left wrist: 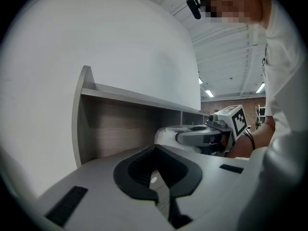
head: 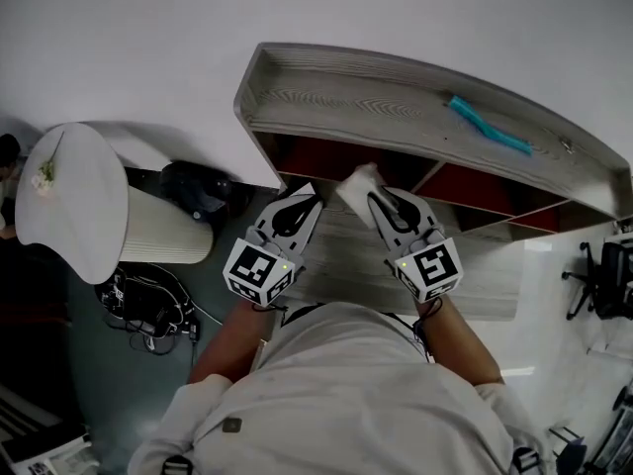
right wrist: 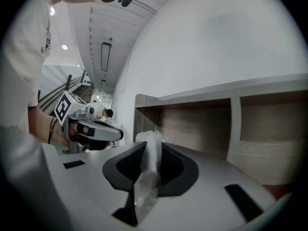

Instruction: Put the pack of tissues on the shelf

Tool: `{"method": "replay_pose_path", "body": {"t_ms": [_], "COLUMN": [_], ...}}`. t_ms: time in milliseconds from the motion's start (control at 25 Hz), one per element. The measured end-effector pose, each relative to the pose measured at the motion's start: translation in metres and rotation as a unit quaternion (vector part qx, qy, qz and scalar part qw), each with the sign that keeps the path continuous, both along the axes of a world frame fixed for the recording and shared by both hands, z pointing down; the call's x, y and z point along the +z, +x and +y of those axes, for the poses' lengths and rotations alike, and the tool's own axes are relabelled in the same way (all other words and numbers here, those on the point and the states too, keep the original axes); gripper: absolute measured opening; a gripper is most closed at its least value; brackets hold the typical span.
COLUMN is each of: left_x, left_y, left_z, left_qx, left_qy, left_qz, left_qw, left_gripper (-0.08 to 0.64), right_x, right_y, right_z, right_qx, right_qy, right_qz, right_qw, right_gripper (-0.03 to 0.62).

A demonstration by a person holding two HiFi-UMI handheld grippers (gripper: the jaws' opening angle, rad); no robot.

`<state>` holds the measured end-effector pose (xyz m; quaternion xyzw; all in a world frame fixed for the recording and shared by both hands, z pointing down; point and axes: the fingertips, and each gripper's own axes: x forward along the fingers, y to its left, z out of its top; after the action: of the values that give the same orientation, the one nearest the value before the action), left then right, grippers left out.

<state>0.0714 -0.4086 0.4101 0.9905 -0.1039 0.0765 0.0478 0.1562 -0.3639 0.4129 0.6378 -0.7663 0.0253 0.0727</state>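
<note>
Pinches pack of tissues (head: 356,185) by its wrapper edge in right gripper (head: 380,204), at mouth of lower compartment of shelf (head: 396,107), likely for sliding in. Holds left gripper (head: 299,204) closed on nothing, just beside, clear of path.

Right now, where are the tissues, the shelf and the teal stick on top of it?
tissues (head: 358,182), head view, its free white end.
shelf (head: 376,92), head view, its top board.
teal stick (head: 490,127), head view, its middle.
</note>
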Motion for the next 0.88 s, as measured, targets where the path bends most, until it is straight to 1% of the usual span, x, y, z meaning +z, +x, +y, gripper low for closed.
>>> {"method": "replay_pose_path", "body": {"t_ms": [280, 400, 560, 720, 880], "left_x": [0.009, 0.012, 0.017, 0.026, 0.032], "left_y": [0.007, 0.013, 0.023, 0.034, 0.04], "left_z": [-0.029, -0.039, -0.049, -0.053, -0.059], "left_qx": [0.031, 0.043, 0.051, 0.064, 0.065], "left_qy": [-0.004, -0.002, -0.008, -0.005, -0.008], "left_qz": [-0.002, -0.002, -0.001, -0.008, -0.011], "left_qw": [0.9995, 0.9991, 0.9987, 0.9979, 0.9978], "left_gripper": [0.014, 0.014, 0.014, 0.014, 0.014], "right_x": [0.015, 0.021, 0.029, 0.039, 0.048], "right_y": [0.004, 0.009, 0.014, 0.019, 0.026], "right_z": [-0.04, -0.056, -0.075, -0.09, -0.102], "right_qx": [0.03, 0.041, 0.049, 0.056, 0.061], "right_qy": [-0.013, -0.021, -0.031, -0.041, -0.053], "right_qz": [0.016, 0.03, 0.04, 0.049, 0.054], "right_qw": [0.999, 0.998, 0.998, 0.996, 0.995], "right_gripper": [0.074, 0.074, 0.074, 0.074, 0.074]}}
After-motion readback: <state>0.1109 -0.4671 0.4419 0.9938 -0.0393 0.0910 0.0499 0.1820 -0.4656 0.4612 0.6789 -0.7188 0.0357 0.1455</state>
